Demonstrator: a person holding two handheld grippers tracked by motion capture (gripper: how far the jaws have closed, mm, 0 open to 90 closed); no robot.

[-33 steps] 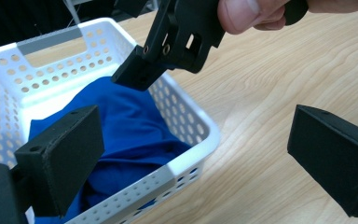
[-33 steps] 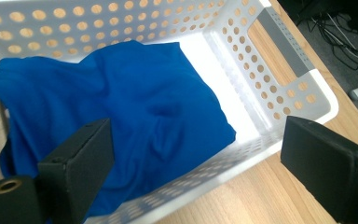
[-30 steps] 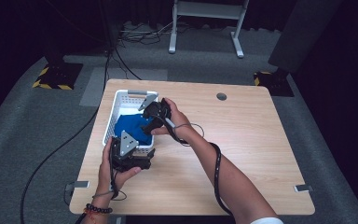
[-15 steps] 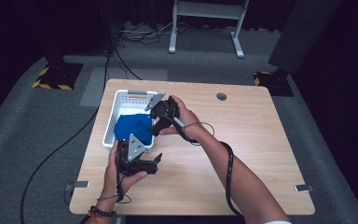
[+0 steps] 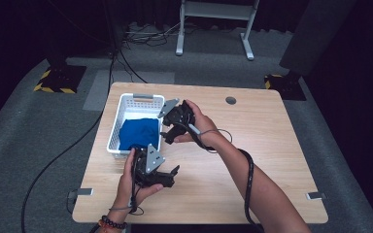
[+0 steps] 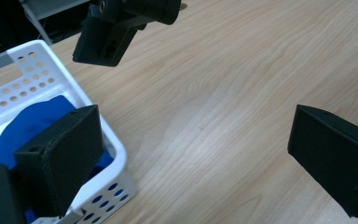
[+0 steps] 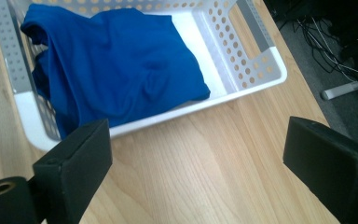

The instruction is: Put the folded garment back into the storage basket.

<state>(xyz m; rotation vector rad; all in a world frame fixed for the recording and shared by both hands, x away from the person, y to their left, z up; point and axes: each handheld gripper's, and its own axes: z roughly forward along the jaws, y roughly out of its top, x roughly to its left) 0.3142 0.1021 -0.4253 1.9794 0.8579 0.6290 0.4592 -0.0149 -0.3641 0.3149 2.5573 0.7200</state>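
A white perforated basket point(image 5: 118, 122) stands at the table's left side with a crumpled blue cloth point(image 5: 138, 133) lying in it. My right gripper point(image 5: 166, 135) hovers just right of the basket, open and holding nothing. In the right gripper view the blue cloth point(image 7: 116, 60) fills most of the basket point(image 7: 261, 70) beyond my right gripper point(image 7: 200, 163). My left gripper point(image 5: 171, 177) is open over bare table, near the basket's front right corner. The left gripper view has the basket corner point(image 6: 116, 149) and blue cloth point(image 6: 32, 121) left of my left gripper point(image 6: 196, 163).
The wooden table point(image 5: 262, 141) has a round cable hole point(image 5: 230, 100) at the back. Cables trail from both grippers across the person's forearms. A metal stand point(image 5: 213, 24) and floor cables lie beyond the table. The right gripper's body point(image 6: 116, 28) hangs at the top of the left gripper view.
Both grippers have drawn away from the basket toward the right. The left one came slightly nearer the front edge. The blue cloth stays in the basket.
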